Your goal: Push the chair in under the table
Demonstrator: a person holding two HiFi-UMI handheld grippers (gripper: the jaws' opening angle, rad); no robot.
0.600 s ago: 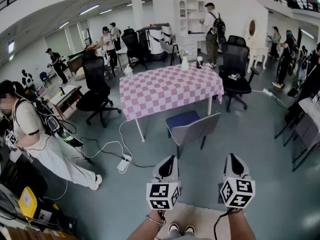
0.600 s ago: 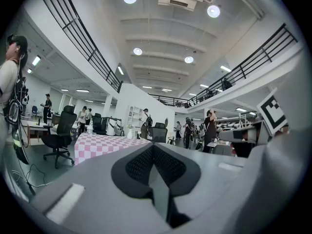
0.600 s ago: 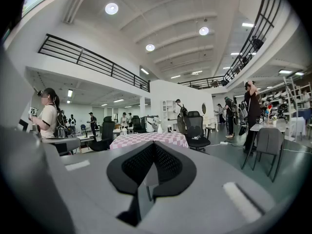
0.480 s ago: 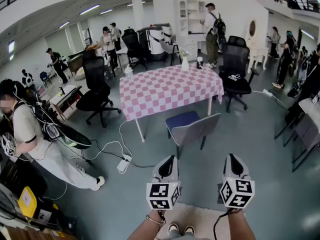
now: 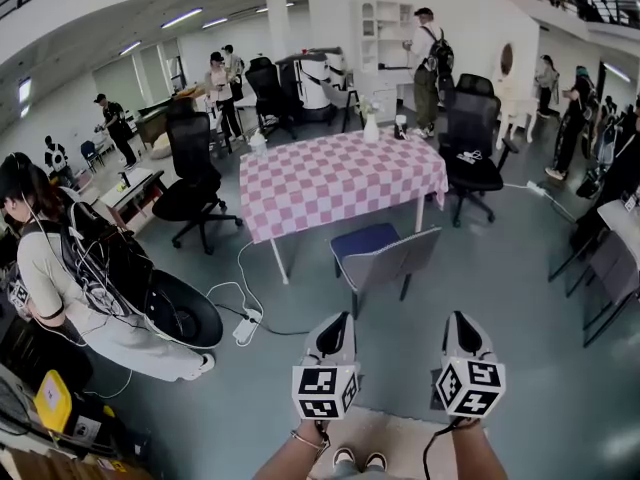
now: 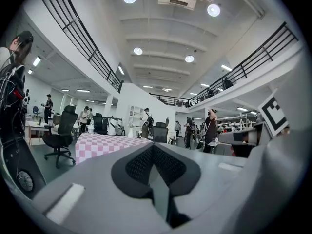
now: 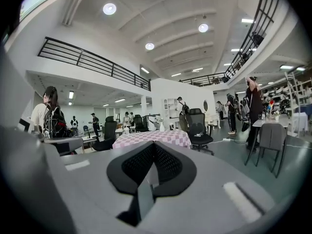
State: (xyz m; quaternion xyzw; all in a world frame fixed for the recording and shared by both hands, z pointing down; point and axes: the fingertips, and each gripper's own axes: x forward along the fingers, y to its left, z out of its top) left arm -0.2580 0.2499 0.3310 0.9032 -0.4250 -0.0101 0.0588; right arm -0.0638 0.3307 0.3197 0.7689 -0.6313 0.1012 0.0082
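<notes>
A grey chair with a blue seat (image 5: 383,256) stands pulled out from the near side of a table with a pink-and-white checked cloth (image 5: 340,175). Its backrest faces me. My left gripper (image 5: 337,320) and right gripper (image 5: 460,318) hover side by side well short of the chair, both shut and holding nothing. In the left gripper view the shut jaws point level at the checked table (image 6: 105,143). In the right gripper view the shut gripper (image 7: 154,145) points at the same table (image 7: 152,138).
A person with a backpack (image 5: 70,278) stands at the left near a power strip and cables (image 5: 247,326). Black office chairs (image 5: 193,173) (image 5: 470,148) flank the table. A grey chair (image 5: 612,268) stands at the right. A vase (image 5: 370,125) is on the table.
The person at the left has turned and bent so the backpack and a round black object now face me. My grippers have barely shifted.
</notes>
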